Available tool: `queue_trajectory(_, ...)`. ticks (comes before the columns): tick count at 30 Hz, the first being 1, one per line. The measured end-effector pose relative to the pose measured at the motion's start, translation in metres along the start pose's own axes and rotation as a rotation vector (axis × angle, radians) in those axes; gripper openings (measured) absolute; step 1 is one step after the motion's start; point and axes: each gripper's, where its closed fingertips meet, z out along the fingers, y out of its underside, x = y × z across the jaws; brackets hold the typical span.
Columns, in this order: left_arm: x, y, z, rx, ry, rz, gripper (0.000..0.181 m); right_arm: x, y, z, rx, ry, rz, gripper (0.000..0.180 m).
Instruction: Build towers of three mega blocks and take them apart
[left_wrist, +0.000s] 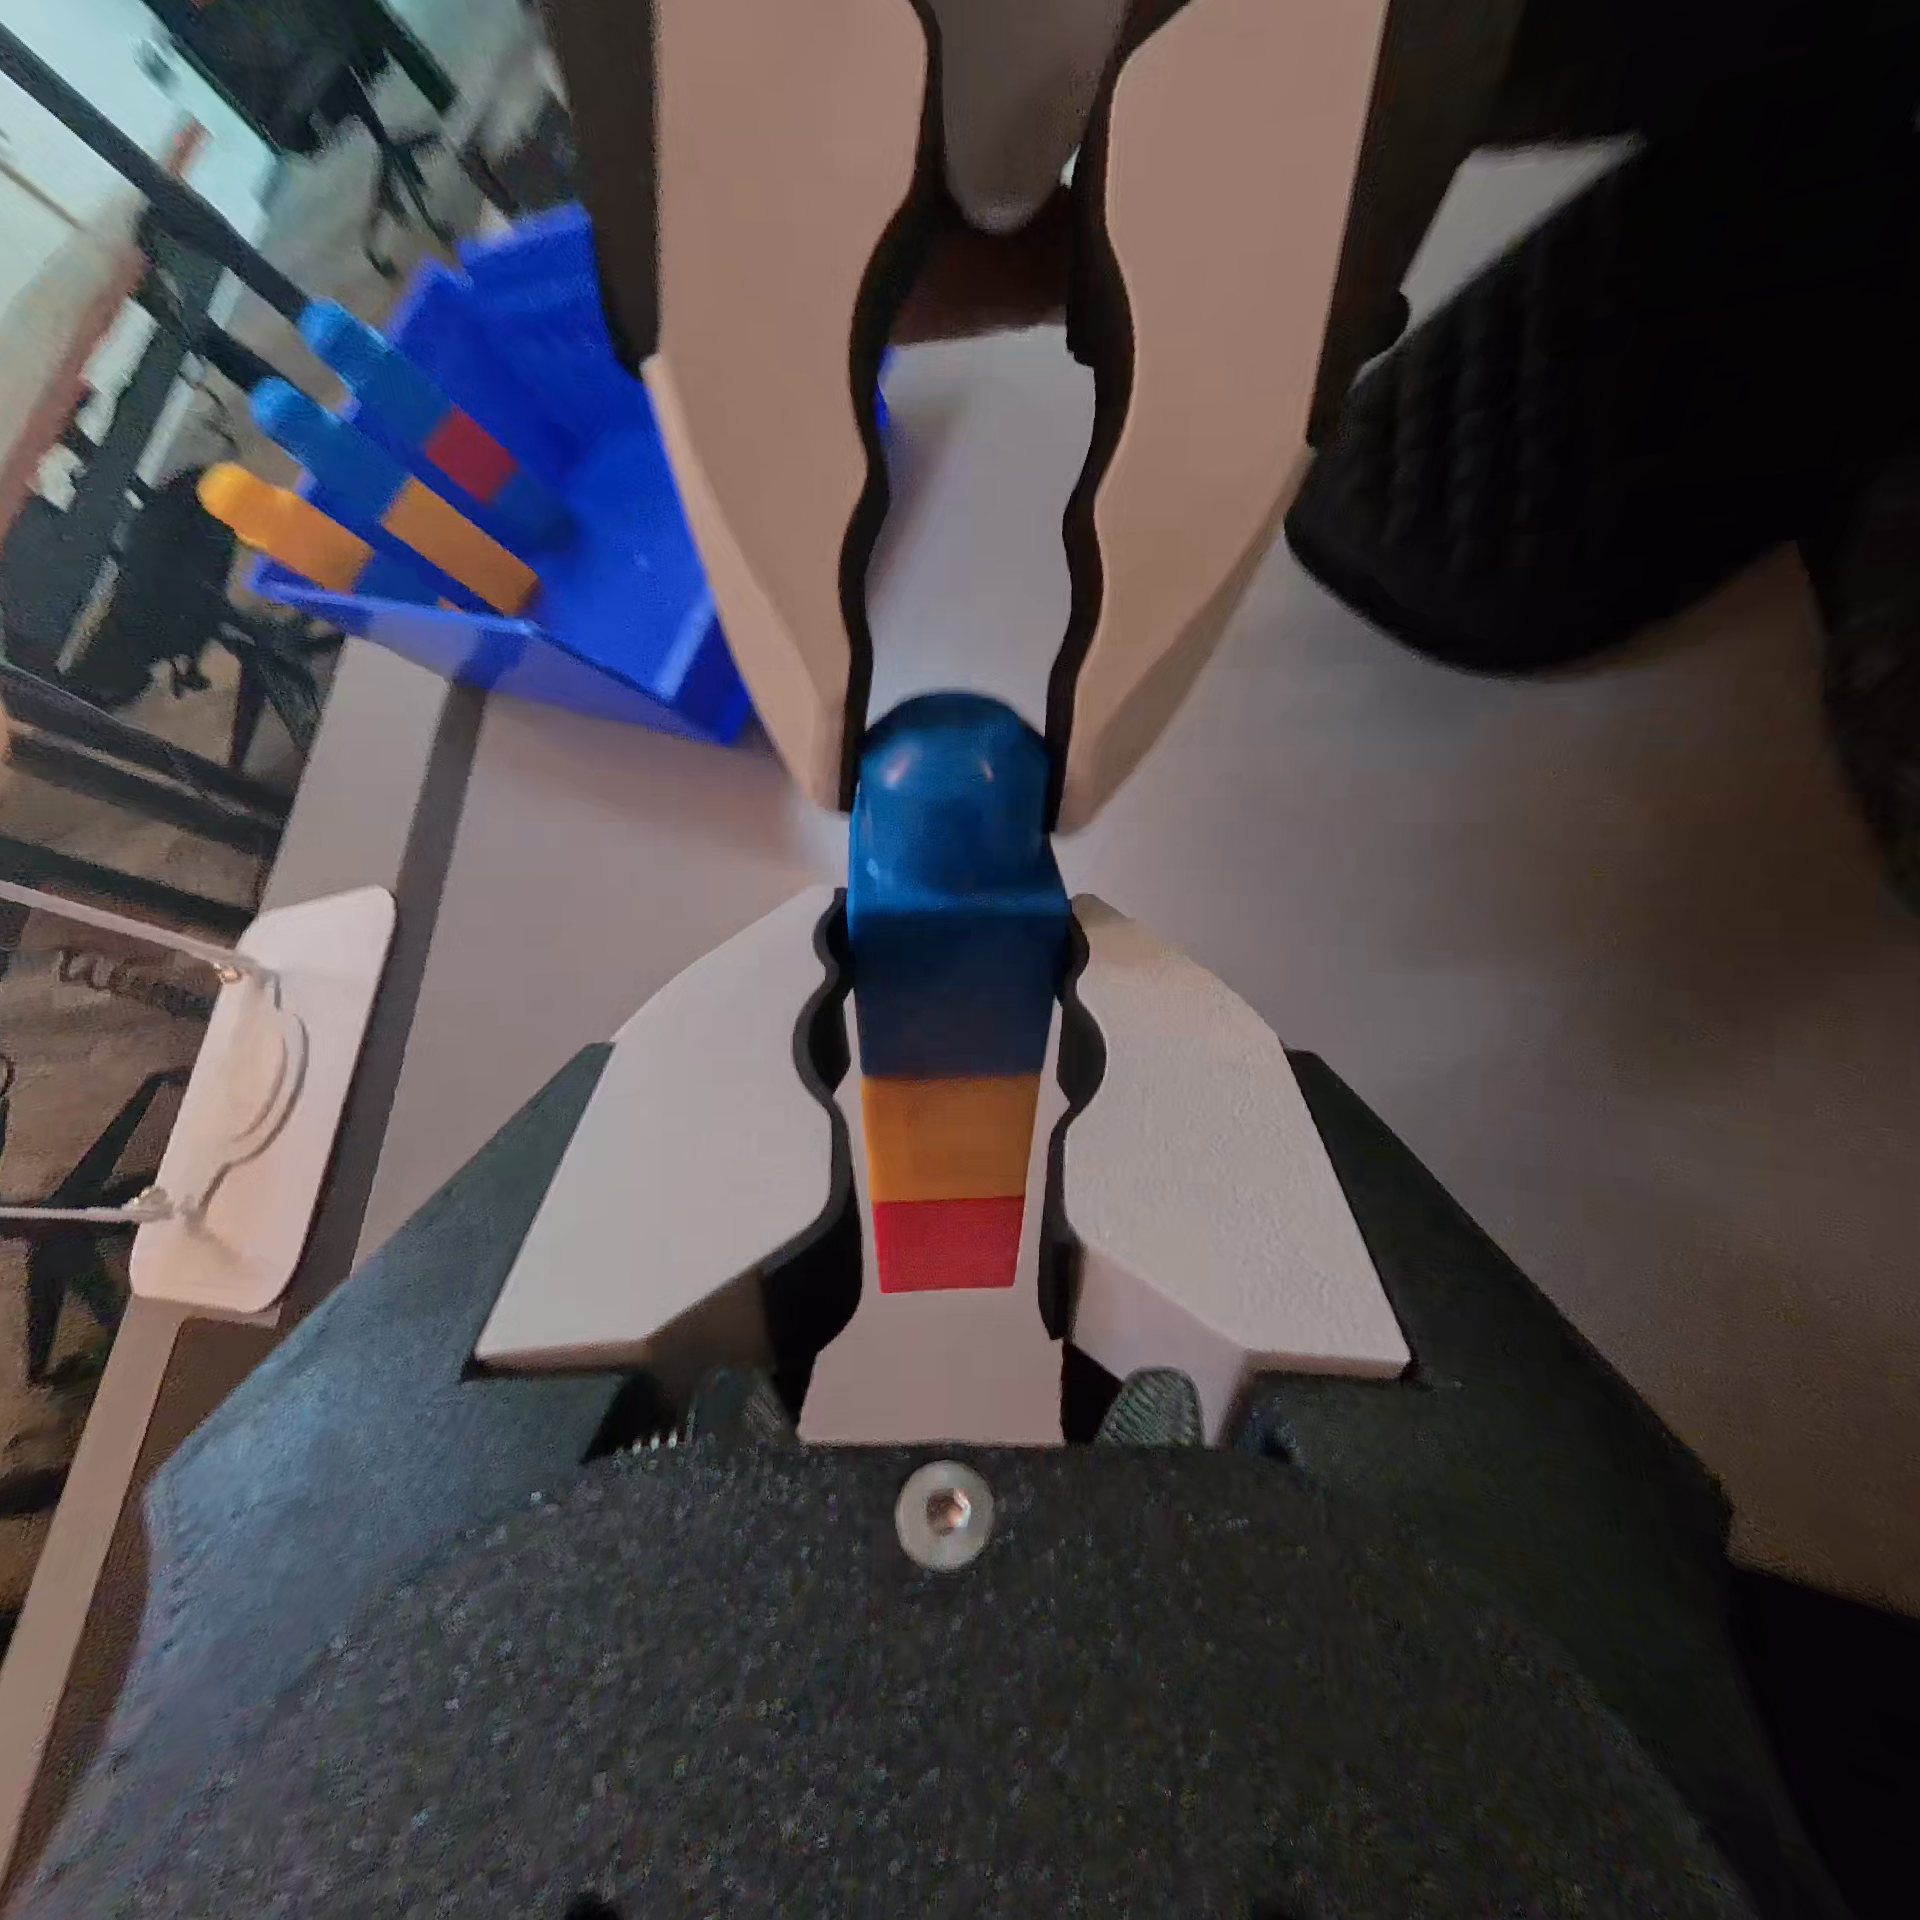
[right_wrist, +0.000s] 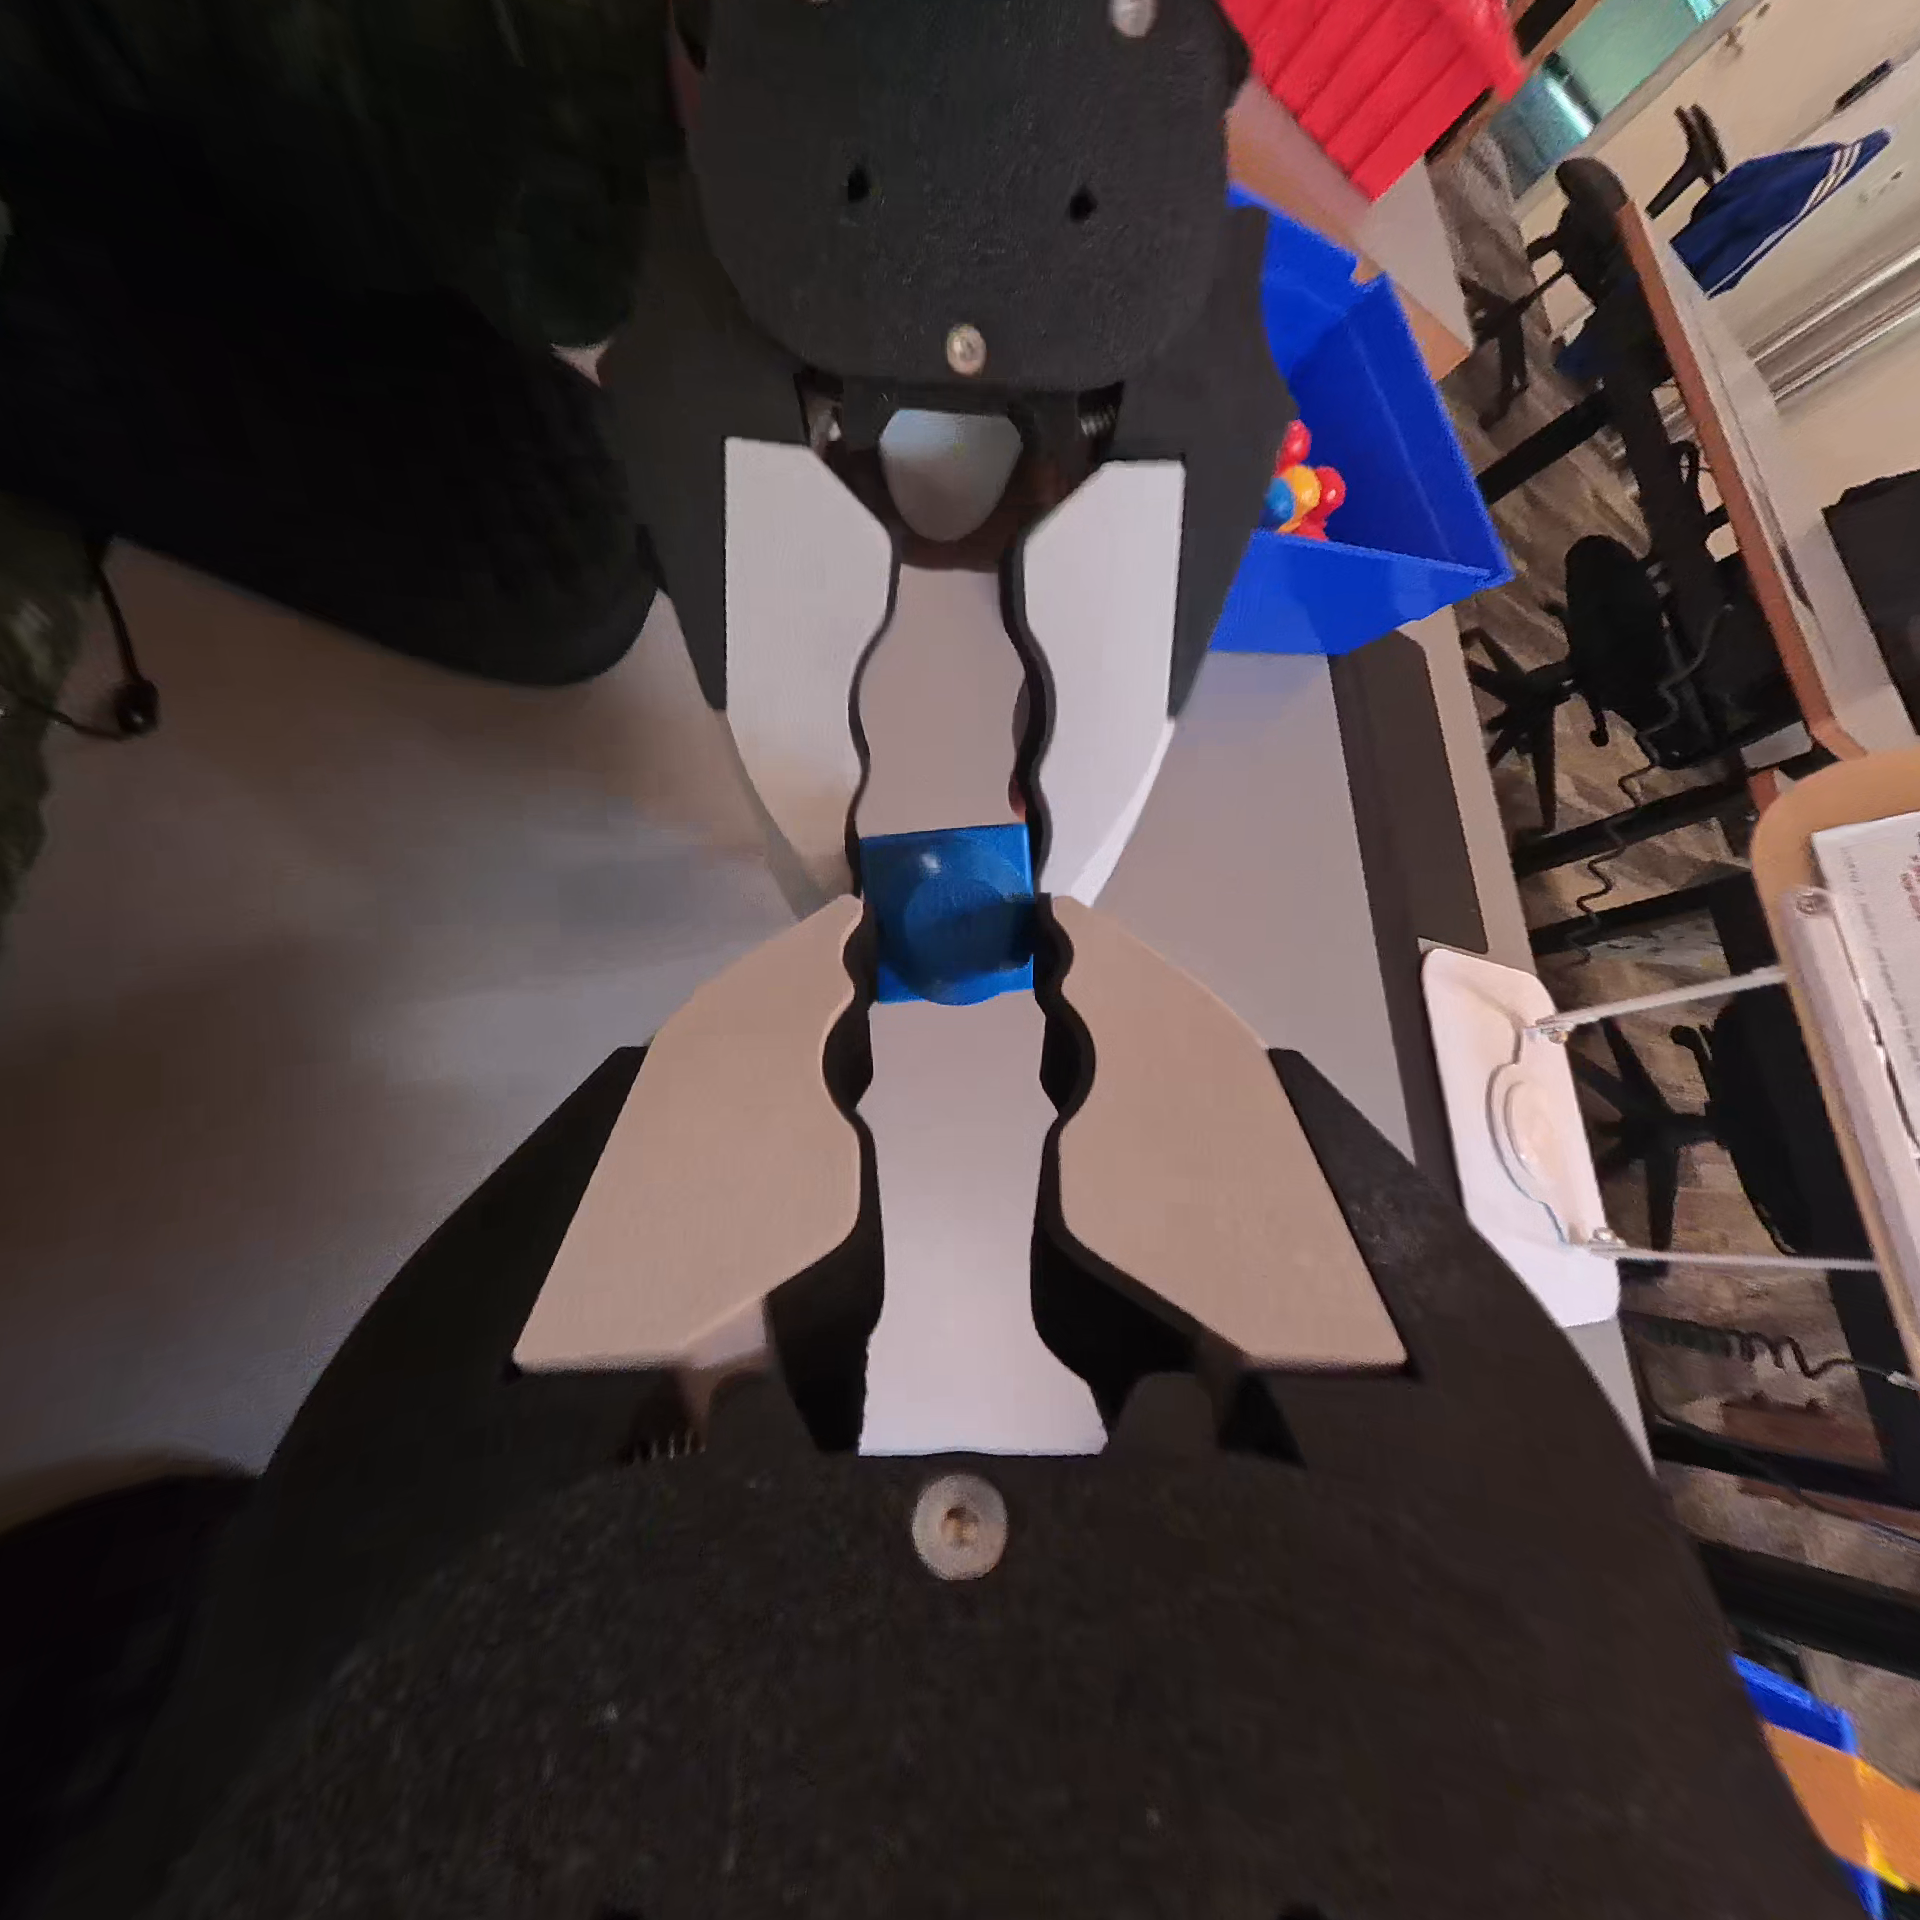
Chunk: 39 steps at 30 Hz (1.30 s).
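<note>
1. Tower (left_wrist: 951, 1081) of three stacked blocks: blue block (left_wrist: 956, 935) on top with one rounded stud, orange block (left_wrist: 951, 1138) in the middle, red block (left_wrist: 951, 1244) at the bottom. Edges line up, no gaps seen between blocks.
2. Tower is over the pale table (left_wrist: 1455, 987), in the middle of it; whether the red block touches the table cannot be told.
3. Left gripper (left_wrist: 951, 945): fingers narrowly open, closed onto the sides of the blue block near their tips. Orange and red blocks sit between the fingers, apart from the wavy black pads.
4. Right gripper (right_wrist: 951, 935): comes from the opposite side, tips meeting the left gripper's tips. Fingers narrowly open, pinching the blue block; in the right wrist view its stud faces the camera and the lower blocks are hidden.
5. Blue bin (left_wrist: 582, 582) at the far left of the table, holding more stacked blocks (left_wrist: 416, 488) in blue, orange and red.
6. White plate (right_wrist: 1517, 1132) with a thin wire frame lies at the table edge.
7. Beyond the table: office chairs (right_wrist: 1621, 644) and desks on a patterned floor.
</note>
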Motion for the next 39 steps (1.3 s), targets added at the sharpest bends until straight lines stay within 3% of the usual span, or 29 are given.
queue_trajectory(5, -0.057, -0.009, -0.040, 0.312, -0.164, -0.222, 0.026, 0.062, 0.020, -0.063, 0.004, 0.093, 0.123, 0.029)
queue_trajectory(9, -0.108, 0.014, -0.070, 0.481, -0.332, -0.437, 0.000, 0.152, 0.086, -0.122, -0.194, 0.262, 0.245, 0.029)
queue_trajectory(13, -0.137, 0.042, -0.087, 0.498, -0.523, -0.506, 0.000, 0.227, 0.188, -0.160, -0.428, 0.338, 0.441, 0.029)
queue_trajectory(16, -0.141, 0.056, -0.093, 0.482, -0.568, -0.515, 0.000, 0.255, 0.265, -0.179, -0.565, 0.347, 0.595, 0.029)
queue_trajectory(22, -0.147, 0.076, -0.100, 0.444, -0.624, -0.517, 0.000, 0.271, 0.358, -0.182, -0.596, 0.302, 0.772, 0.029)
queue_trajectory(26, -0.154, 0.087, -0.112, 0.413, -0.684, -0.515, 0.000, 0.276, 0.390, -0.169, -0.626, 0.266, 0.778, 0.029)
queue_trajectory(34, -0.179, 0.117, -0.160, 0.335, -0.858, -0.544, 0.000, 0.293, 0.408, -0.170, -0.648, 0.276, 0.791, 0.033)
queue_trajectory(39, -0.201, 0.159, -0.204, 0.206, -0.897, -0.687, 0.002, 0.301, 0.386, -0.188, -0.584, 0.394, 0.736, 0.043)
